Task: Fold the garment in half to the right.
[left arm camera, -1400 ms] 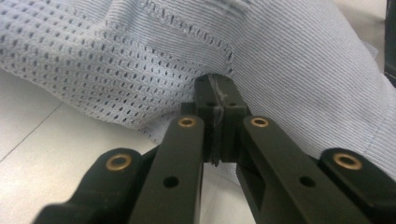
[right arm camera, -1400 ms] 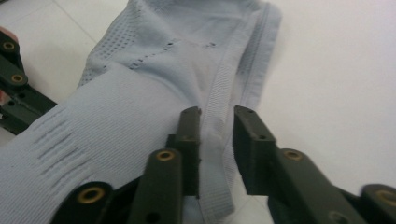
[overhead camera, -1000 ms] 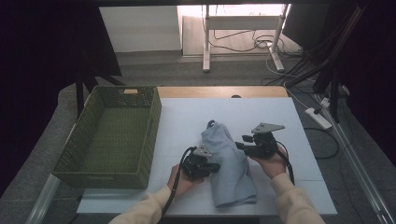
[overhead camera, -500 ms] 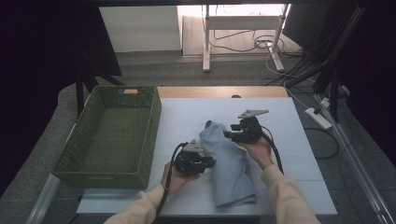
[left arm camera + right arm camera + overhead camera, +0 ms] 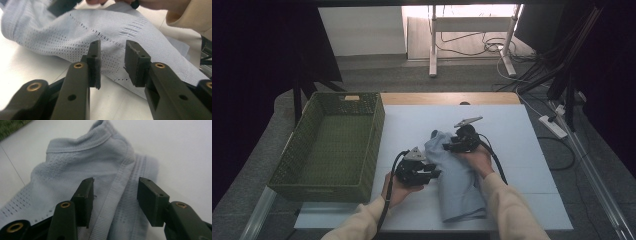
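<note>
On the white surface point(image 5: 522, 145), left to right: a woven green basket point(image 5: 332, 145), then the left claw point(image 5: 435, 174), its jaws just opened and parted, empty beside the garment's left edge. A pale blue knit garment point(image 5: 457, 185), ribbed and perforated, lies lengthwise toward the person. At its far end, the right claw point(image 5: 447, 146) straddles the ribbed band, jaws half-wide, gripping nothing.

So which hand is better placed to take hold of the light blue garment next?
Probably the right. The right gripper is open with its fingers astride the ribbed edge of the garment. The left gripper has just been opening with nothing between its fingers, and sits just off the cloth's near edge.
</note>
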Tool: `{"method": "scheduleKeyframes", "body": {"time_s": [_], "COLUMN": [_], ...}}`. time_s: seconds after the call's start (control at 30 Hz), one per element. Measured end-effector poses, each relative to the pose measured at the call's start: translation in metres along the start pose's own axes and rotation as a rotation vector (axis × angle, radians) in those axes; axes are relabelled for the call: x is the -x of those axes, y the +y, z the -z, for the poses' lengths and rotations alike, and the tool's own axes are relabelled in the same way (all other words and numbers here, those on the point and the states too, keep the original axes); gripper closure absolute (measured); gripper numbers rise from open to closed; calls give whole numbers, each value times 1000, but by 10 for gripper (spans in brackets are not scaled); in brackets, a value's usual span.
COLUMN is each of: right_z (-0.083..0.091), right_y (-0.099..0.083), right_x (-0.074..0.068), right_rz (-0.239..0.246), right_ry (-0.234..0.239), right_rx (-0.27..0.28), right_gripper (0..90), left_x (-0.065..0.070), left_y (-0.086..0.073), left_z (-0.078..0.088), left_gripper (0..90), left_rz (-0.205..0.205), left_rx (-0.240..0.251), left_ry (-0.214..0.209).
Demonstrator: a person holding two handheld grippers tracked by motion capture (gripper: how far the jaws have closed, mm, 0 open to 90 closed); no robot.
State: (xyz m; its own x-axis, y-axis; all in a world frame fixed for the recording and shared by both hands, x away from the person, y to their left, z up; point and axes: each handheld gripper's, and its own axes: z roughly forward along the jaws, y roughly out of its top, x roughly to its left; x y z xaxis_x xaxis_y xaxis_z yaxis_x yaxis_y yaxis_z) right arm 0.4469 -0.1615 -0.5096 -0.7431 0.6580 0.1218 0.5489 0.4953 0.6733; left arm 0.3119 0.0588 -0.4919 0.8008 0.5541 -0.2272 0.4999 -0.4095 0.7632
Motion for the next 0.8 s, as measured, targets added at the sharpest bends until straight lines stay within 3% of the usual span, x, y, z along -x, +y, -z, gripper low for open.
{"method": "scheduleKeyframes", "body": {"time_s": [0.17, 0.3, 0.47, 0.63, 0.8], "right_z": [-8, -10, -6, 13, 48], "right_y": [-3, -4, -4, 0, 0], "right_x": [-5, -9, -12, -19, -24], "right_rz": [34, 85, 114, 149, 165], "right_ry": [17, 22, 10, -20, -58], "right_rx": [-37, -31, -15, 70, 167], "right_gripper": [609, 743, 806, 815, 818], "left_x": [0, 0, -1, -1, -1], "left_y": [0, 0, 0, 0, 0], "left_z": [1, 1, 2, 3, 4], "left_gripper": [654, 651, 650, 647, 647], "left_rz": [-2, -3, -4, -4, -10], "left_rx": [0, -1, -1, 5, 3], "left_ry": [2, 2, 1, 2, 4]}}
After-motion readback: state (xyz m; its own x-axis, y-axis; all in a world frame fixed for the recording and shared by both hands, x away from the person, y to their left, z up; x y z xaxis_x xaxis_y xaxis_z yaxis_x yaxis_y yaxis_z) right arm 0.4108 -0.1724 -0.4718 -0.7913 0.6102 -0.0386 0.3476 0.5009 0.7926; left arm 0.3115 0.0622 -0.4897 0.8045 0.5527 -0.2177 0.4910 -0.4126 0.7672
